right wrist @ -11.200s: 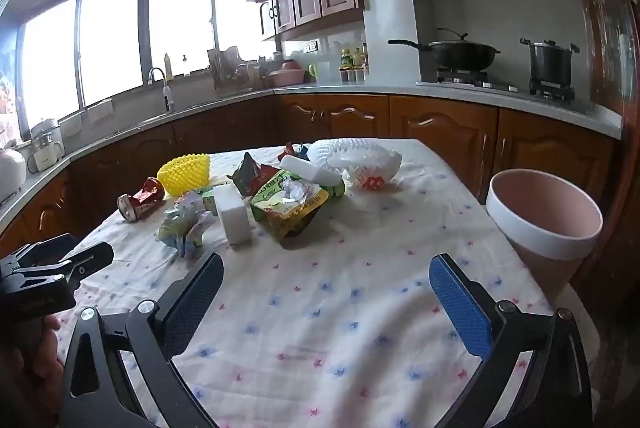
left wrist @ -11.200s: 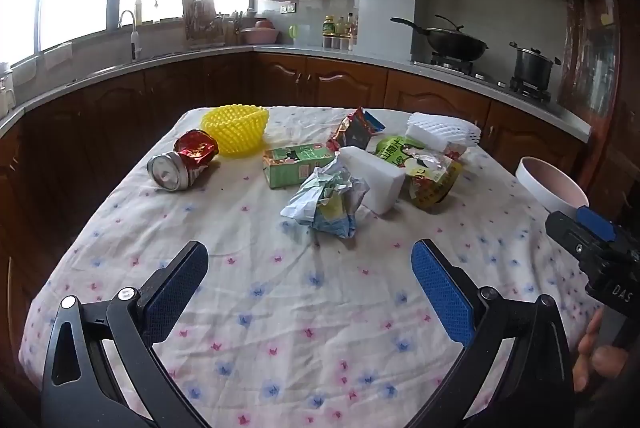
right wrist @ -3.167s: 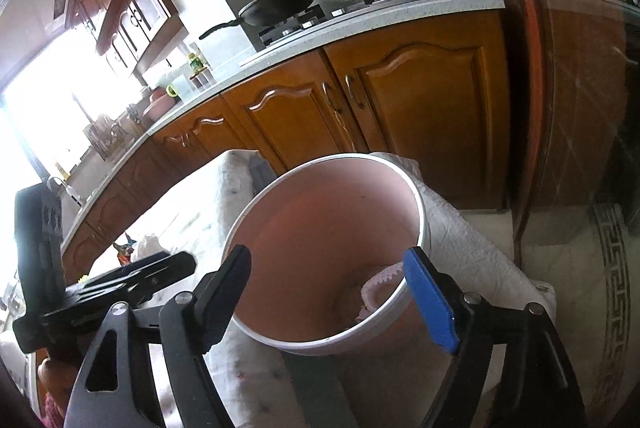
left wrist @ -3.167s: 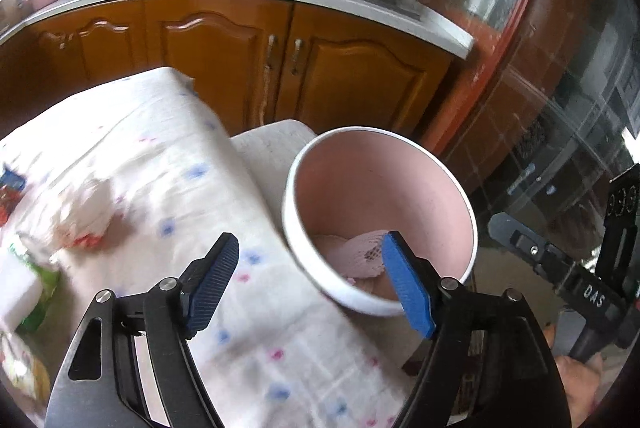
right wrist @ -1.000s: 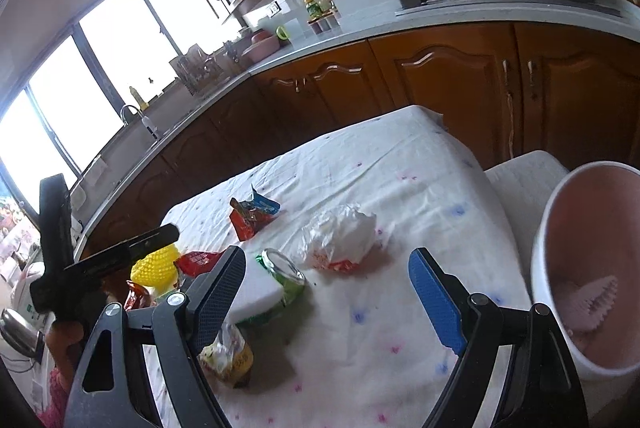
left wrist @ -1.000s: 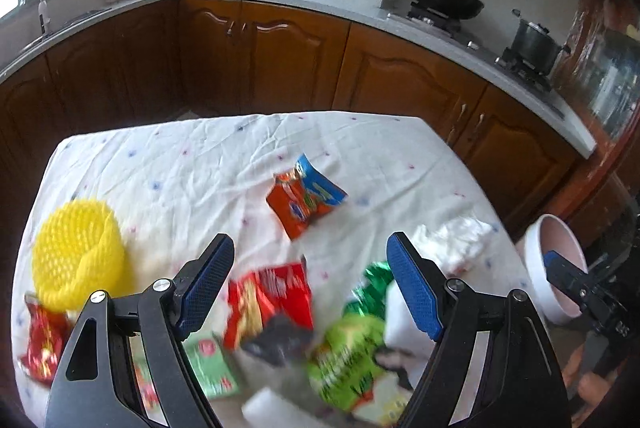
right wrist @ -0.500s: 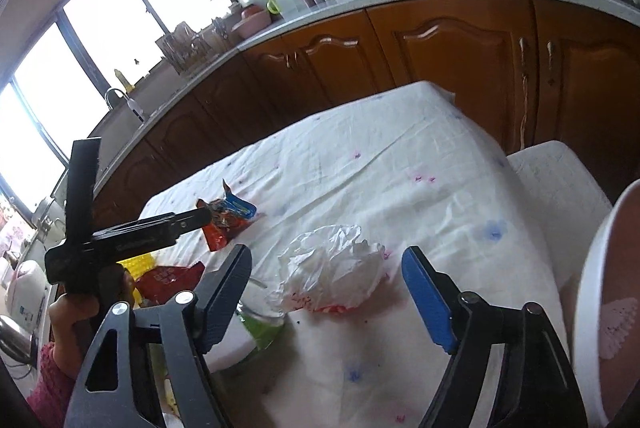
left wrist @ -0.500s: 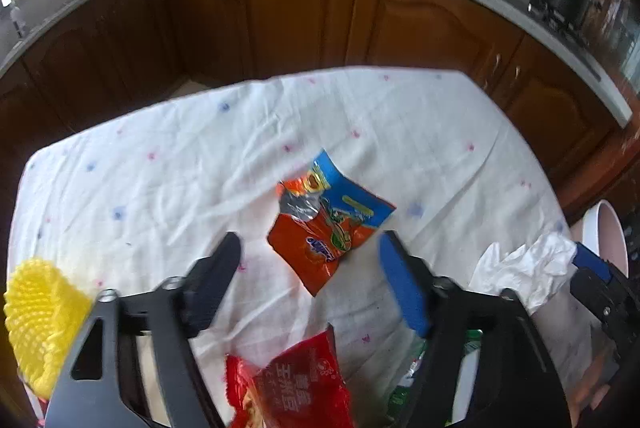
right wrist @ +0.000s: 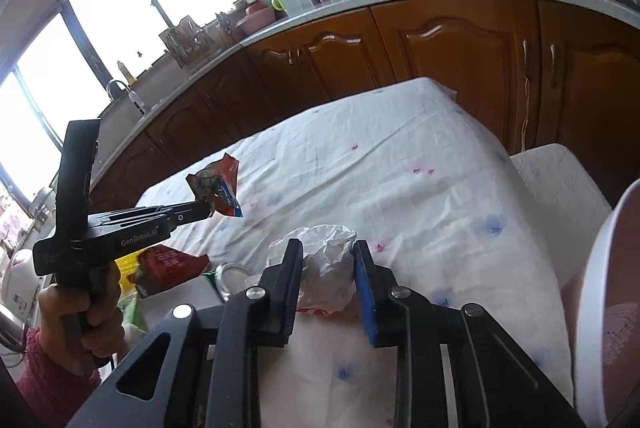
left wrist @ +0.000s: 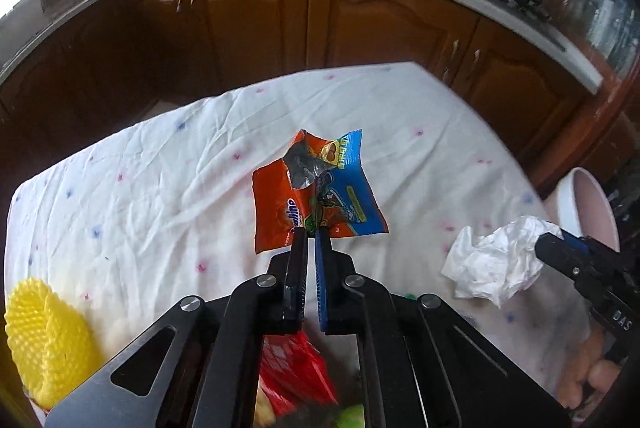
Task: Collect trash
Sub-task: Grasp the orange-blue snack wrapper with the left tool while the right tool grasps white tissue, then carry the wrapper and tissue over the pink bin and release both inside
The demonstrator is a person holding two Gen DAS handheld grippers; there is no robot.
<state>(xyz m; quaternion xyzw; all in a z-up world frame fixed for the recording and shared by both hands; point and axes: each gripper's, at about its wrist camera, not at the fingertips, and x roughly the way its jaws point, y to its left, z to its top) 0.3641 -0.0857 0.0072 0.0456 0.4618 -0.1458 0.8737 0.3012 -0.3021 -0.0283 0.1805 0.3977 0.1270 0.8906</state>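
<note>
Mid-table: left gripper (left wrist: 311, 234) clamped on orange-blue snack wrapper (left wrist: 316, 190); right gripper (right wrist: 326, 260) closing around crumpled white tissue (right wrist: 326, 264) near right edge. Pickup under way; next, carry to pink bin (left wrist: 588, 204).

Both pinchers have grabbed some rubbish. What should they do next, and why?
Probably carry both pieces over to the pink bin at the table's edge. The left gripper is shut on the orange and blue snack wrapper, and the right gripper is closing with the crumpled white paper between its jaws.
</note>
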